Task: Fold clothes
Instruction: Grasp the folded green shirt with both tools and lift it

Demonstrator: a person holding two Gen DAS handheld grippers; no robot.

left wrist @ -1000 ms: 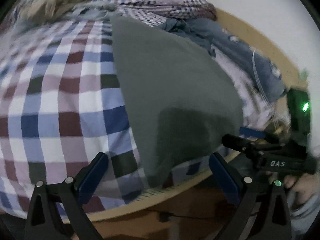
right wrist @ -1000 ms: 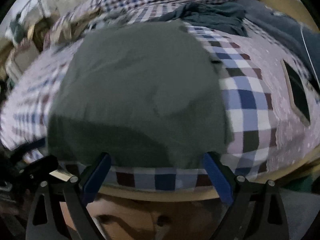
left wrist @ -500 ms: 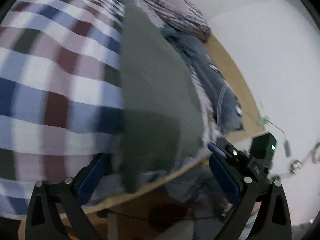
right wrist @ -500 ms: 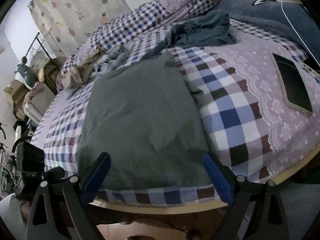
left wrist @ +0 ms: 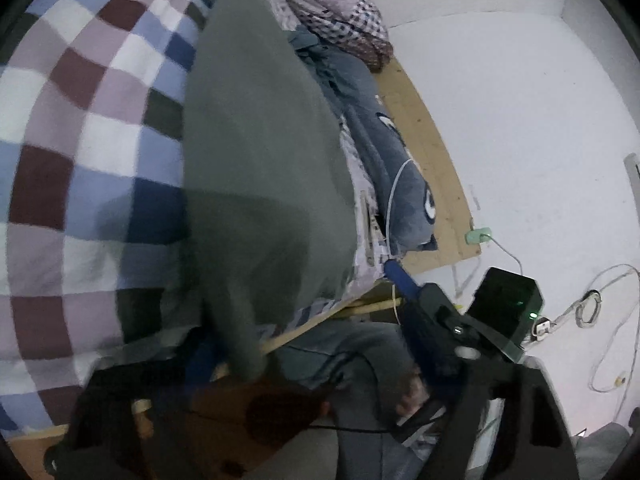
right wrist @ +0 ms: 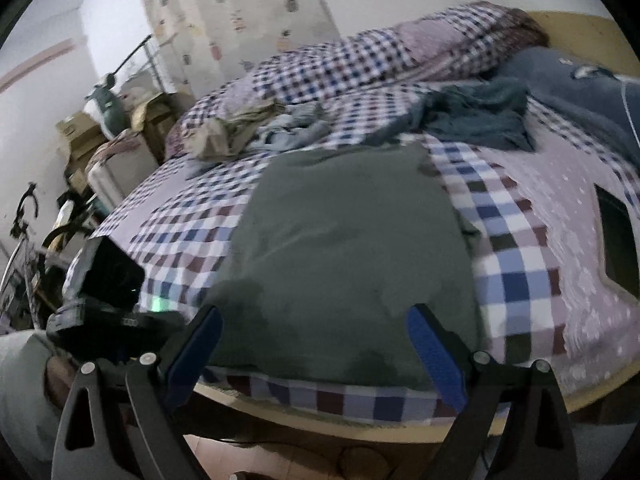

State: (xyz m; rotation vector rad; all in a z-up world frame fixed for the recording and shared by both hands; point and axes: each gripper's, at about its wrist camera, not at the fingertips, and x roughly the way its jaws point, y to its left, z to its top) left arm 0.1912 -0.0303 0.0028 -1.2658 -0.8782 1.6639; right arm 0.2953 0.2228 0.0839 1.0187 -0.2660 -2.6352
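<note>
While green garment [right wrist: 344, 264] lies flat on bed [right wrist: 516, 280] | right tongs [right wrist: 316, 344] spread, empty | left tongs [left wrist: 304, 364] unclear

walls: white wall [left wrist: 520, 120], plain, dim light
curtain: pale curtain [right wrist: 232, 20] with small fruit print, far side of the room
bed: checked bedsheet [right wrist: 516, 260] in blue, maroon, white; wooden bed frame [left wrist: 432, 152] against the wall
clutter: cardboard boxes [right wrist: 80, 136] stacked left of the bed
cables: white cable [left wrist: 600, 308] along the wall
floor: brownish floor [right wrist: 280, 460]
</note>
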